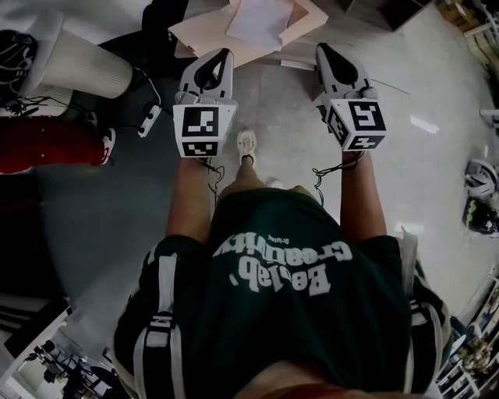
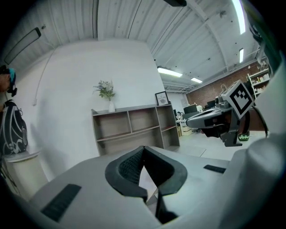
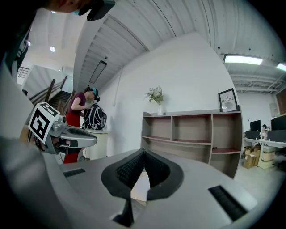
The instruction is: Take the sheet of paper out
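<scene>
A white sheet of paper [image 1: 261, 19] lies on a tan, box-like surface [image 1: 203, 39] on the floor at the top of the head view. Both grippers are held out level just short of it, above the floor. My left gripper [image 1: 224, 54] points at the surface's near edge, and its jaws are shut with nothing between them [image 2: 144, 148]. My right gripper [image 1: 321, 50] is beside the right corner, its pads [image 3: 134, 167] meeting at the tip, also empty. In the left gripper view, the right gripper [image 2: 210, 118] shows at the right.
A wooden shelf unit [image 3: 192, 134] with a small plant and a framed picture stands against the white wall ahead. A person in red [image 3: 79, 105] bends over a backpack at a round white table [image 1: 78, 62]. Cables and a red item [image 1: 47, 144] lie on the floor at the left.
</scene>
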Demonstrator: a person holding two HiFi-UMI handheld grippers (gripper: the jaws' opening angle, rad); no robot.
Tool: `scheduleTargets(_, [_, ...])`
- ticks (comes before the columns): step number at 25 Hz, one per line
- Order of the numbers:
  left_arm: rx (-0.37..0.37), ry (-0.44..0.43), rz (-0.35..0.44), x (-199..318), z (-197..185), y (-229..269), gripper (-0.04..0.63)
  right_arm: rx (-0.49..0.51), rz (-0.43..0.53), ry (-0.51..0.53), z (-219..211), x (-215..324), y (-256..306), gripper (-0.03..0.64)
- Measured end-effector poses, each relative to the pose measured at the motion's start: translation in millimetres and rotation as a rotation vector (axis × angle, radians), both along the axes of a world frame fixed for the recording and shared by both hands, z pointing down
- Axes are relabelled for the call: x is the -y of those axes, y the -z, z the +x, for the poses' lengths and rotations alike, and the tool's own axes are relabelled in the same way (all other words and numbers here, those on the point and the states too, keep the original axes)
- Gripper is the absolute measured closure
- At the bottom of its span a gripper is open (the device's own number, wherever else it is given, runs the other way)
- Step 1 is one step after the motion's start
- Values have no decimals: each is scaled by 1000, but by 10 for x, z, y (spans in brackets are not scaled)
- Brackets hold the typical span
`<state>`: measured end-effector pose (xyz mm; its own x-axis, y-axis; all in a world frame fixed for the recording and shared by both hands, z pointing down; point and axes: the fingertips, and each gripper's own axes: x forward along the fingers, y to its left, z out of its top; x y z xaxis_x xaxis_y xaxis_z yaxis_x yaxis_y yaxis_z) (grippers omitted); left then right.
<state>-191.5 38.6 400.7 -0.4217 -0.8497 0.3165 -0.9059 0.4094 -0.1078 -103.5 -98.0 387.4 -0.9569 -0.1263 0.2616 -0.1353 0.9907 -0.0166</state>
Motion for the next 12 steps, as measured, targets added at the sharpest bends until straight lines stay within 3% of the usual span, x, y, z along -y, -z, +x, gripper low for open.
scheduleTargets(5, [13, -67, 20, 200, 48, 66, 577, 14, 8, -49, 92, 114, 50, 584])
scheduleTargets(10, [59, -89, 41, 446, -140, 227, 577, 65, 30, -66, -83, 317, 194, 584])
scheduleTargets(12, [59, -118, 34, 551, -34, 245, 577, 68, 27, -93, 58, 394, 222, 584])
